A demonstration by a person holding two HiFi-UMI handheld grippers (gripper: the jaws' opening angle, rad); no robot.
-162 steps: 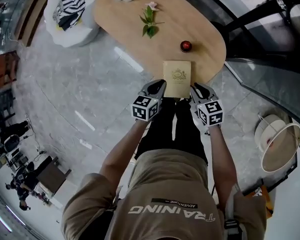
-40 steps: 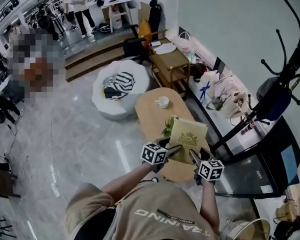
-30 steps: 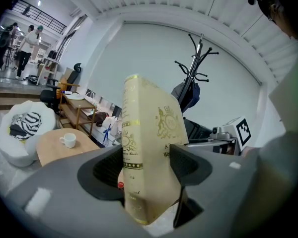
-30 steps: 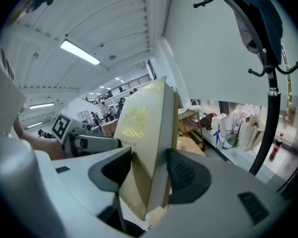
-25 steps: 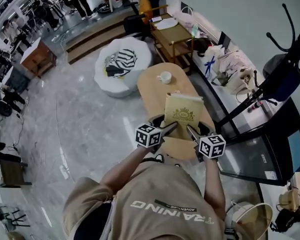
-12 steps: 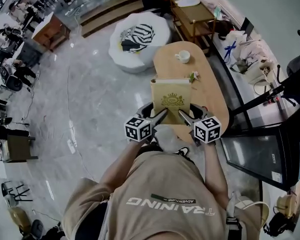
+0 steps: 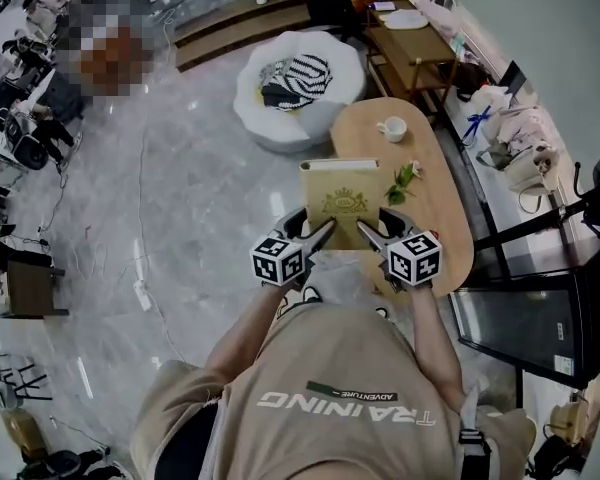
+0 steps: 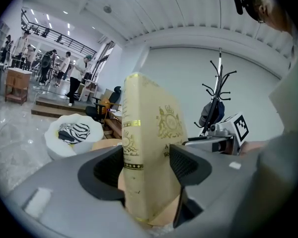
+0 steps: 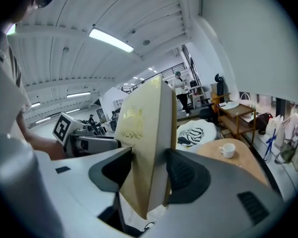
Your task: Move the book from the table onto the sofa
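1 book (image 7: 342,201) was held upright in the air, off the counter (image 7: 442,218), gold-crest cover toward the person. Left gripper (image 8: 146,165) jaws clamped its spine side, right gripper (image 9: 148,168) jaws its page-edge side; 2 grippers, each parted just book-thick. On the counter: 1 cup (image 7: 391,128), 1 leafy sprig (image 7: 404,179).

Open floor (image 7: 180,208) lies left of the counter (image 7: 445,223), clear up to the sofa (image 7: 280,133). A striped cushion (image 7: 298,71) fills the sofa's middle. Far-right of the book (image 7: 342,203) clamped in your left gripper (image 7: 318,232) and right gripper (image 7: 370,232), a cup (image 7: 391,129) and plant sprig (image 7: 403,178) stand on the counter.
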